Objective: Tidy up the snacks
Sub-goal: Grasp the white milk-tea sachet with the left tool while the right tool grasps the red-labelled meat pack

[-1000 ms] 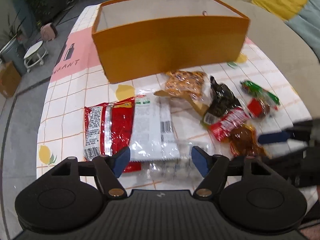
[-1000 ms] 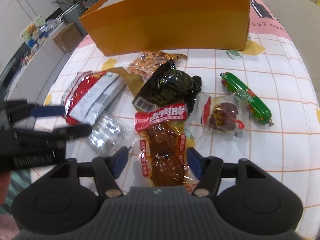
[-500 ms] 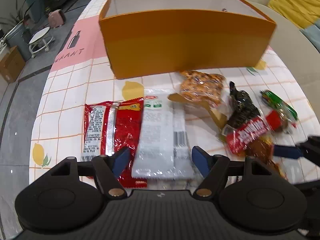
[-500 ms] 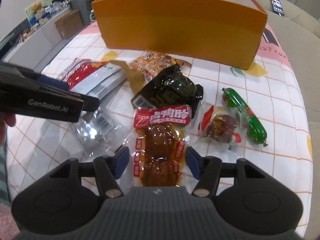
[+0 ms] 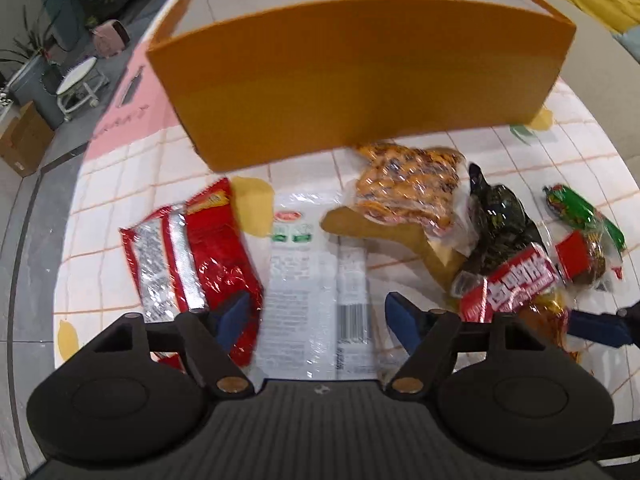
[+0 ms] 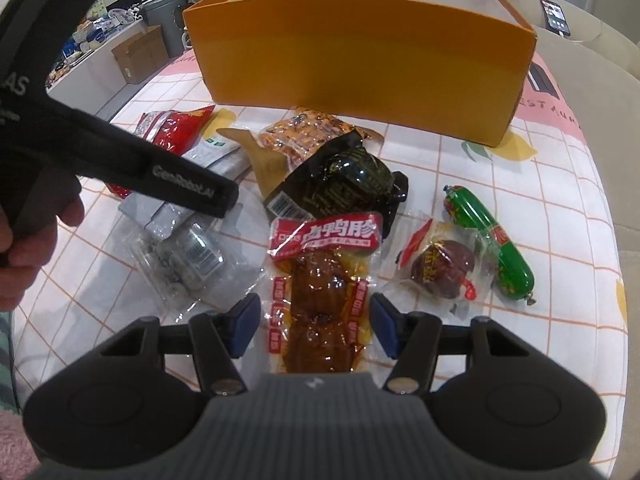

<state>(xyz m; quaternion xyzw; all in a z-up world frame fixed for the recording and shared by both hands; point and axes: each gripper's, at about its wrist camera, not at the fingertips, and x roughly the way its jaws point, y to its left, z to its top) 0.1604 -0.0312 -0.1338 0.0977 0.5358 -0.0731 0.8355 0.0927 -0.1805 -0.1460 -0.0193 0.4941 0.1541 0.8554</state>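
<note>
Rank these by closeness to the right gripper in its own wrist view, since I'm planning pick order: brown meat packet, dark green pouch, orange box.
1. Brown meat packet, between the open pads of the right gripper.
2. Dark green pouch, just beyond it.
3. Orange box, at the back.

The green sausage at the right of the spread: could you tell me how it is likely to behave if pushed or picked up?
The green sausage is a smooth rounded tube lying free on the tablecloth, so a sideways nudge would probably roll it. Its glossy casing looks slippery, so a grip across the middle seems safest. It keeps its shape along its length, suggesting it is fairly firm rather than floppy.
</note>
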